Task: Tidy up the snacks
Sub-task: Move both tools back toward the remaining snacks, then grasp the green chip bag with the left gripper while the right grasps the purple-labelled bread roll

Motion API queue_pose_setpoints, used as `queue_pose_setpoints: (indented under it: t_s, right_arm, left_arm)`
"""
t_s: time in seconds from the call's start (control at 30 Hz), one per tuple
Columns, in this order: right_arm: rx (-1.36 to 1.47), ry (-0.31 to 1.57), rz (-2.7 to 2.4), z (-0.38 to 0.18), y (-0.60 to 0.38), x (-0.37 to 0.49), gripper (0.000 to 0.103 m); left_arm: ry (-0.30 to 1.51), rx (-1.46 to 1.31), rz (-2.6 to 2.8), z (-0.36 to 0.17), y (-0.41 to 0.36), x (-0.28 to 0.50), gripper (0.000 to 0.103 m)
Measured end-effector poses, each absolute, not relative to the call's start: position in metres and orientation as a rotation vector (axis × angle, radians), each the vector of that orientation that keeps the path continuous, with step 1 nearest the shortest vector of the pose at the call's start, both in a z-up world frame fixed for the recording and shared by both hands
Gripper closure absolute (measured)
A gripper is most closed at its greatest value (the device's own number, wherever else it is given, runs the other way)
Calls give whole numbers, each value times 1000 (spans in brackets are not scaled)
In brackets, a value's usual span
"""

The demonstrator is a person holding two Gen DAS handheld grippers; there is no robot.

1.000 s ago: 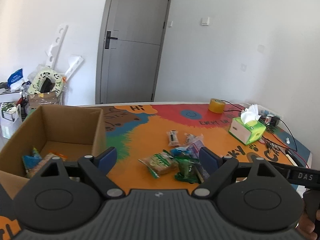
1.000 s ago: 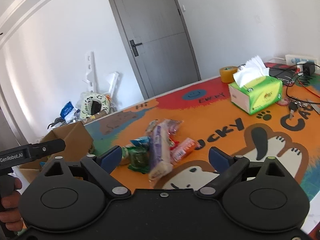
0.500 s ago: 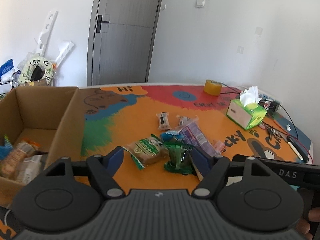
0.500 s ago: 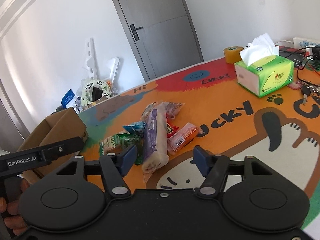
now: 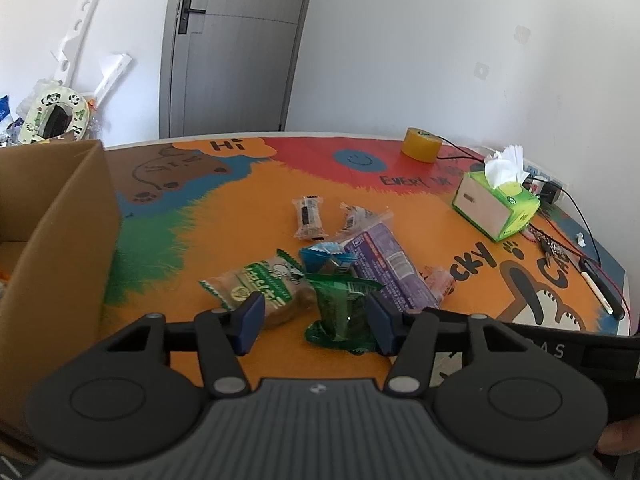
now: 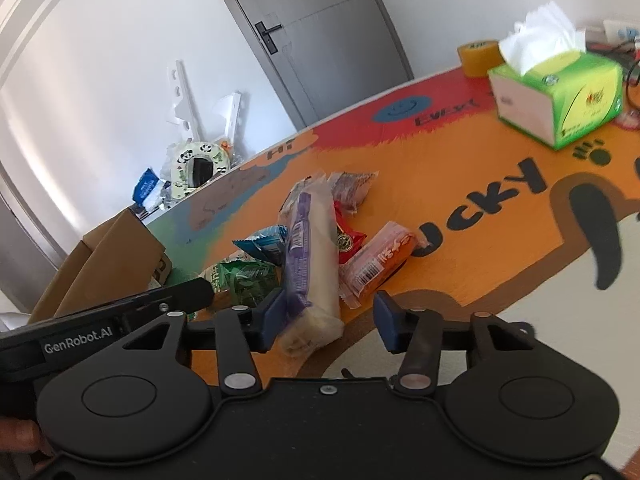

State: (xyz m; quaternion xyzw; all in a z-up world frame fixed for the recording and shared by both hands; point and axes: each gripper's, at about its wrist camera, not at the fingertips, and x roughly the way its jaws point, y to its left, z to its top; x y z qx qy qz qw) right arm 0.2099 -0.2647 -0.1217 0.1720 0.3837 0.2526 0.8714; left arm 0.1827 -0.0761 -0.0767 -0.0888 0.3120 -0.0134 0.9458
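Jaws of both grippers have just been closing, and neither pair yet presses on anything. At the bottom centre of the left wrist view, the left gripper (image 5: 314, 322) has its blue pads either side of a dark green snack packet (image 5: 343, 312), with gaps showing on both sides; a light green biscuit packet (image 5: 260, 286) lies just beside its left pad. Low in the right wrist view, the right gripper (image 6: 328, 320) straddles the near end of a long purple-and-white packet (image 6: 310, 264), its left pad close against the wrapper, its right pad clear of it.

These snacks sit in a loose heap mid-frame on the bright orange bench (image 5: 240, 224), with a blue packet (image 5: 326, 260), an orange packet (image 6: 380, 264) and two small clear-wrapped ones near them. An open cardboard box (image 5: 60, 240) stands at the left edge of the left view. A green tissue box (image 5: 496, 206) and a roll of yellow tape (image 5: 422, 144) stand toward the upper right.
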Motion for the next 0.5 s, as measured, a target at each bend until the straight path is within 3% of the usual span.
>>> queue_pose_setpoints:
  t_s: [0.1, 0.13, 0.23, 0.5]
  right_arm:
    - [369, 813, 562, -126, -261, 214, 63]
    - [378, 819, 582, -128, -260, 215, 71]
    - [394, 809, 601, -128, -262, 215, 76]
    - [401, 780, 577, -122, -277, 207, 78]
  left_arm:
    - [646, -185, -29, -80, -77, 188, 48]
    - [650, -185, -31, -80, -78, 190, 48]
    - [662, -180, -45, -83, -82, 196, 48]
    - [692, -167, -60, -96, -97, 210, 49]
